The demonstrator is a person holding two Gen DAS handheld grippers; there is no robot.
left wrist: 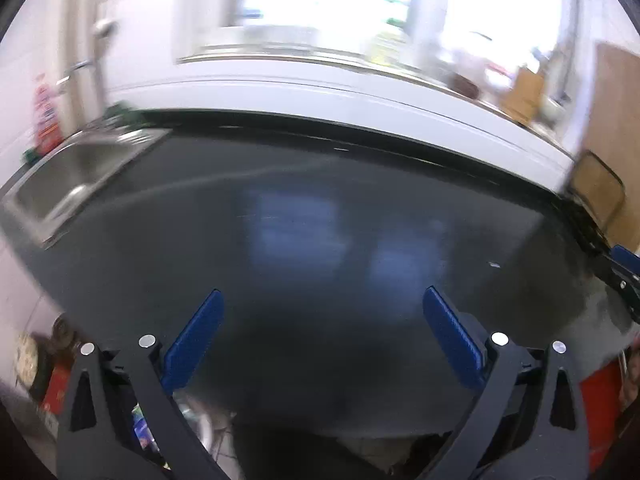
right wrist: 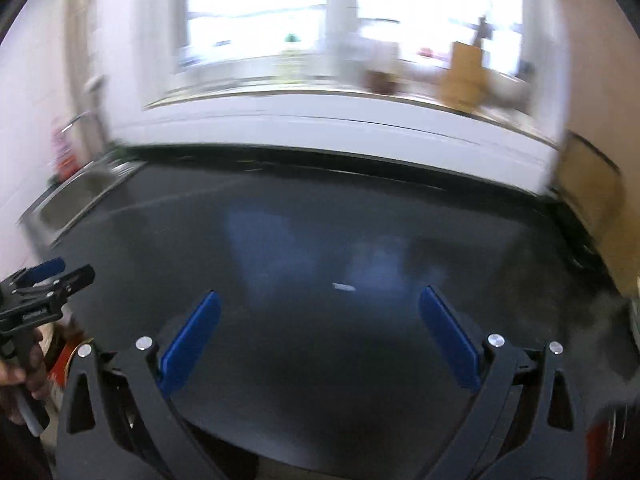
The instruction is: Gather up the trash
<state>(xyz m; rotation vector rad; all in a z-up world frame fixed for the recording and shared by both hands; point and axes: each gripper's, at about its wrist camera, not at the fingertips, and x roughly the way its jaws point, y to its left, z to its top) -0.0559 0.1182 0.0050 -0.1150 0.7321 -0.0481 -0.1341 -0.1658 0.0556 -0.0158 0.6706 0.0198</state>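
— How far along are we?
— Nearly done, we judge: the dark worktop [left wrist: 320, 208] ahead of both tools looks bare except one small white scrap [right wrist: 344, 287], just beyond our right tool [right wrist: 319, 322].
— Tools?
— Left tool [left wrist: 323, 320] and right both spread apart, empty. Sink [left wrist: 76, 176] far left; open room between.

left gripper [left wrist: 322, 294]: blue pads spread wide, nothing between, tilted downward | right gripper [right wrist: 318, 294]: jaws wide apart, empty, tilted downward | hand [right wrist: 24, 368]: wrapped round left gripper's handle
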